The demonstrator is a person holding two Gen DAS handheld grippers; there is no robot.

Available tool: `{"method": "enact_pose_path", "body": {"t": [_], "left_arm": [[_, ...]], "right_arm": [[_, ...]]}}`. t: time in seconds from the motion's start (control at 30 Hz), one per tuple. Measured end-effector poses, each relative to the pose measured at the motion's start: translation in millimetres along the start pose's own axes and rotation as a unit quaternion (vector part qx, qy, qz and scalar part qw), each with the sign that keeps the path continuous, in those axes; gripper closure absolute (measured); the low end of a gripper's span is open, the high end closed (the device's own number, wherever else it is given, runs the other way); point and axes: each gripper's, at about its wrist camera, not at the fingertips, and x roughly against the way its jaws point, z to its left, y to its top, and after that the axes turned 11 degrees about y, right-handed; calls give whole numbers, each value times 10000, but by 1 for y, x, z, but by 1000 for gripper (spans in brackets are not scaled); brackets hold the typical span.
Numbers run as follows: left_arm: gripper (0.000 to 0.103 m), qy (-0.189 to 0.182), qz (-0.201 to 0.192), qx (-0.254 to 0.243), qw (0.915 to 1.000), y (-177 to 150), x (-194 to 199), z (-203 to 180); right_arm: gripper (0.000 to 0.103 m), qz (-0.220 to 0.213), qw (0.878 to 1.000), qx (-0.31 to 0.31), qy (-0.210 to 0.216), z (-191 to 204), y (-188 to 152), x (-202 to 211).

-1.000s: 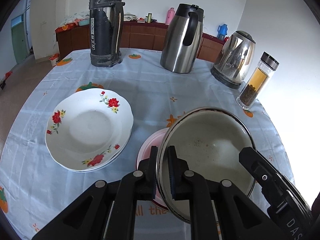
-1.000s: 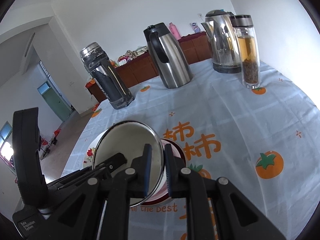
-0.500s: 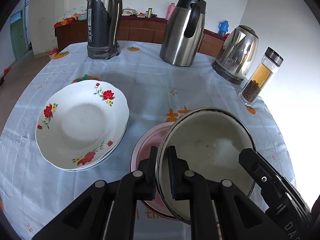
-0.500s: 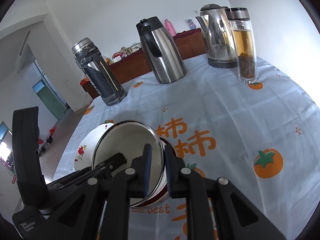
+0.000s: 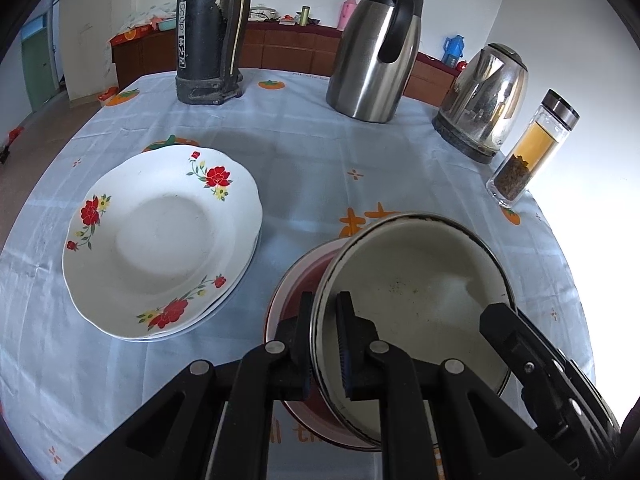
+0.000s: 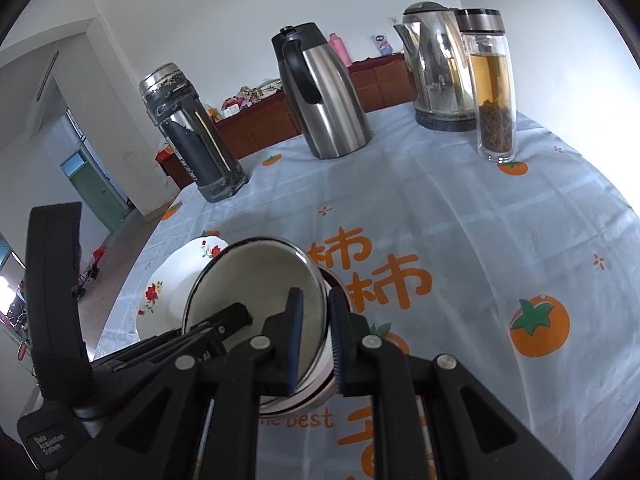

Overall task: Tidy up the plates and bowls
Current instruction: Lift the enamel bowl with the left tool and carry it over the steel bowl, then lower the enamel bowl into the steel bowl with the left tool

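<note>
A cream enamel bowl [image 5: 420, 292] with a dark metal rim hangs tilted over a pink bowl [image 5: 296, 292] that stands on the tablecloth. My left gripper [image 5: 323, 340] is shut on the enamel bowl's near-left rim. My right gripper [image 6: 316, 336] is shut on the opposite rim of the same enamel bowl [image 6: 256, 292]; its black body [image 5: 532, 368] shows at the right of the left wrist view. A stack of white plates with red flowers [image 5: 160, 240] lies left of the bowls. The pink bowl [image 6: 316, 396] is mostly hidden under the enamel one.
At the back of the table stand a black thermos [image 5: 210, 36], a steel carafe [image 5: 374, 48], an electric kettle [image 5: 480, 104] and a glass tea bottle [image 5: 528, 152]. The tablecloth [image 6: 500, 240] to the right bears orange fruit prints. A wooden sideboard [image 5: 288, 48] runs behind.
Both grippers keep their hold on the enamel bowl. The view has drawn slightly nearer to the table, and the plates and pink bowl appear a little larger and lower in the picture.
</note>
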Motion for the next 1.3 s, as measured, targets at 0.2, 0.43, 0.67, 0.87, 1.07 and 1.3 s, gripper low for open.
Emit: {"method": "enact_pose_path", "body": {"t": [0.2, 0.43, 0.67, 0.87, 1.07, 1.3], "left_arm": [[91, 95, -20, -52, 9999, 2, -4, -3], [91, 113, -89, -63, 9999, 2, -5, -2], [91, -4, -49, 21, 10000, 2, -6, 1], [91, -327, 105, 180, 9992, 6, -8, 7], [91, -381, 117, 166, 9991, 7, -7, 6], [91, -343, 187, 165, 9991, 8, -5, 7]], "right_arm": [[89, -31, 10000, -52, 66, -3, 0, -1], [89, -117, 9996, 198, -176, 3, -2, -2], [89, -133, 9995, 251, -150, 5, -4, -4], [89, -182, 9997, 158, 47, -3, -2, -7], [90, -194, 9997, 102, 118, -8, -1, -8], [89, -175, 9995, -35, 274, -13, 0, -4]]}}
